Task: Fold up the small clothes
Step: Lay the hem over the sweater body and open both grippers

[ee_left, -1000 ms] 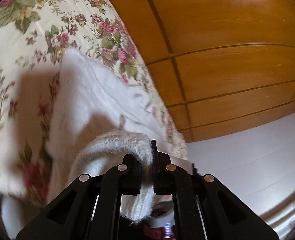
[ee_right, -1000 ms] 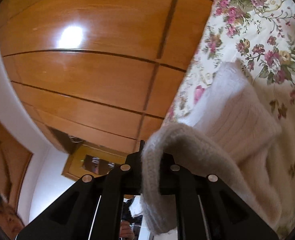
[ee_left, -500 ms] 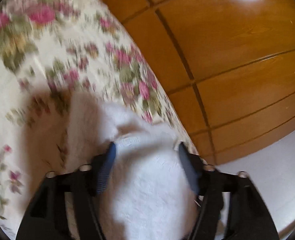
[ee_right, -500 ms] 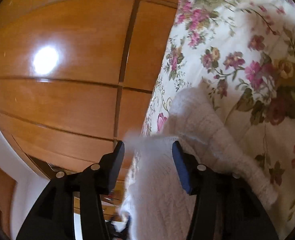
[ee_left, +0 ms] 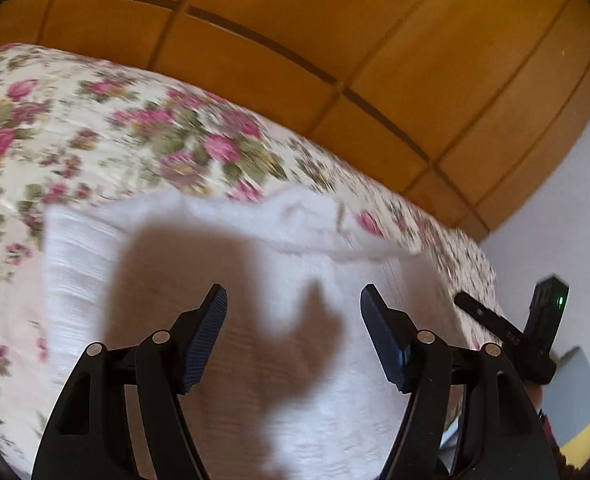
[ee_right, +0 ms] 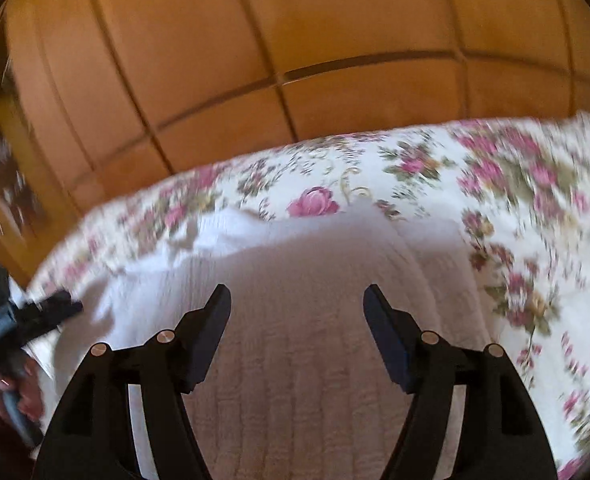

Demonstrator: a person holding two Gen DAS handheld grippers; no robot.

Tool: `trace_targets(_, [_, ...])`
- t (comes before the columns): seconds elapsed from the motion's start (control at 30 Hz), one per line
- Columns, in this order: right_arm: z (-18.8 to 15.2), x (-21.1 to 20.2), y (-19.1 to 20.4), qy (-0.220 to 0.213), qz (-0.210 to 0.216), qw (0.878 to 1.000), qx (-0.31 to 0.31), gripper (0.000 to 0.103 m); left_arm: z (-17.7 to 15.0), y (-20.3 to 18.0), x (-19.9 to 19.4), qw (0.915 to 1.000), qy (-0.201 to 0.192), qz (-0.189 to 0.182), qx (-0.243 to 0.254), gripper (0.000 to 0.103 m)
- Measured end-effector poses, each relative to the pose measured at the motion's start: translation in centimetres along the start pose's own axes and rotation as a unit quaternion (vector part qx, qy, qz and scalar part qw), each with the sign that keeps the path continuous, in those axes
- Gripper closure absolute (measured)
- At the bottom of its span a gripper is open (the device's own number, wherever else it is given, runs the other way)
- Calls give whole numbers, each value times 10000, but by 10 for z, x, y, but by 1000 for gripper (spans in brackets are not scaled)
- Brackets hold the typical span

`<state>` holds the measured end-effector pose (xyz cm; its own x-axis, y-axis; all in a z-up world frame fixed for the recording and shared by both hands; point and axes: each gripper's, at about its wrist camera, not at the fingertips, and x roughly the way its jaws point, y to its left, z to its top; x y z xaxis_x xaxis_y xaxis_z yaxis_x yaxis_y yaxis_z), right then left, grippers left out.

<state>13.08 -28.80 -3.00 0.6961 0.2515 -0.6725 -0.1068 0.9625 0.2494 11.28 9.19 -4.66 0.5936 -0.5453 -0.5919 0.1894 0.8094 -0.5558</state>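
The white knitted garment (ee_left: 255, 360) lies spread on the floral bedspread (ee_left: 95, 140), filling the near middle of both wrist views. Its surface is soft and ribbed, with fine lengthwise knit lines, and its far edge is rumpled into a low, wavy fold. In the right wrist view the same knit (ee_right: 295, 340) shows a rounded, doubled far edge. The bedspread is cream cloth printed with pink roses and green leaves, lightly crinkled. Beyond it stands glossy orange-brown wooden panelling (ee_left: 335, 40) divided by dark grooves, and a pale wall (ee_left: 575, 200) shows at the far right.

A second ago each gripper was clamped on a bunched wad of the knit, lifted off the bed; half a second ago the pads had already parted with the cloth still between them. Now the garment lies flat on the bedspread and both grippers have let go.

The left gripper (ee_left: 293, 340) hangs over the garment with its jaws wide apart, nothing between the pads, its shadow falling on the knit. The right gripper (ee_right: 297, 340) is above the garment too, its jaws opening and holding nothing. Each gripper appears at the edge of the other's view, blurred.
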Motion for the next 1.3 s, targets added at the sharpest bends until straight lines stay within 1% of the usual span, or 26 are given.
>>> trace_targets(0.03, [0, 3, 5, 66, -57, 9999, -122, 34, -1, -4, 4, 9999, 71, 40, 77, 35])
trace_targets(0.07, [1, 9, 10, 155, -114, 9995, -236, 37, -2, -9, 12, 9995, 164, 174, 206, 35])
trace_targets(0.13, [1, 23, 15, 415, -434, 9972, -434, 40, -7, -13, 27, 9961, 428, 617, 465, 35])
trace_targets(0.17, [-1, 34, 15, 600, -595, 9953, -479, 47, -10, -12, 35, 9947, 520, 737, 493, 35])
trace_targets(0.2, [-4, 38, 12, 682, -609, 9948, -446, 53, -13, -10, 41, 9939, 505, 815, 537, 44])
trace_targets(0.23, [-6, 45, 9, 751, -537, 9950, -372, 75, -14, -10, 44, 9926, 467, 918, 644, 55])
trace_targets(0.27, [-7, 49, 7, 771, -435, 9955, -346, 89, -15, -12, 47, 9898, 427, 1067, 836, 73])
trace_targets(0.3, [-6, 49, 8, 727, -401, 9959, -353, 92, -14, -15, 47, 9881, 399, 1128, 967, 82])
trace_targets(0.33, [-3, 48, 9, 677, -428, 9961, -365, 97, -11, -15, 45, 9884, 391, 1107, 966, 88])
trace_targets(0.37, [1, 45, 10, 614, -441, 9965, -356, 98, -6, -15, 43, 9901, 377, 1020, 884, 95])
trace_targets(0.4, [6, 41, 10, 493, -458, 9972, -316, 98, 0, -15, 41, 9916, 341, 955, 798, 98])
trace_targets(0.43, [12, 36, 8, 356, -489, 9978, -269, 98, 8, -14, 39, 9930, 253, 900, 720, 98])
trace_targets(0.5, [21, 34, 5, 229, -580, 9978, -211, 98, 18, -18, 39, 9922, 127, 942, 806, 98])
trace_targets(0.57, [26, 37, 1, 270, -591, 9978, -137, 98, 25, -21, 45, 9908, 39, 1022, 883, 98])
trace_targets(0.6, [26, 44, -4, 325, -657, 9972, -127, 98, 26, -21, 50, 9902, 38, 1068, 895, 98])
trace_targets(0.67, [19, 60, -14, 472, -793, 9957, -67, 95, 24, -13, 70, 9869, 258, 1361, 825, 98])
trace_targets(0.73, [10, 70, -29, 504, -516, 9969, 312, 90, 17, -2, 78, 9886, 379, 1317, 621, 97])
trace_targets(0.77, [5, 69, -37, 348, -297, 9978, 471, 88, 14, 1, 76, 9899, 283, 1250, 597, 95])
trace_targets(0.83, [2, 66, -44, 200, -82, 9981, 580, 86, 7, 2, 69, 9907, 87, 1178, 673, 92])
trace_targets(0.97, [-2, 61, -43, 28, 53, 9983, 584, 80, -4, 5, 58, 9915, -172, 1056, 745, 88])
trace_targets(1.0, [-2, 61, -42, -8, 47, 9984, 556, 79, -5, 5, 56, 9916, -220, 1033, 744, 84])
trace_targets(1.07, [-3, 59, -40, -67, 25, 9986, 517, 76, -7, 3, 51, 9917, -255, 1031, 721, 82])
trace_targets(1.13, [-4, 59, -39, -115, -7, 9987, 495, 76, -6, -4, 46, 9916, -228, 1111, 628, 74])
trace_targets(1.17, [-5, 59, -39, -125, -22, 9988, 482, 75, -4, -10, 44, 9927, -223, 1034, 586, 63])
trace_targets(1.2, [-5, 59, -38, -127, -45, 9988, 462, 75, -2, -18, 40, 9942, -246, 895, 548, 57])
trace_targets(1.3, [-6, 59, -37, -145, -68, 9990, 428, 74, 1, -46, 34, 9945, -456, 644, 696, 55])
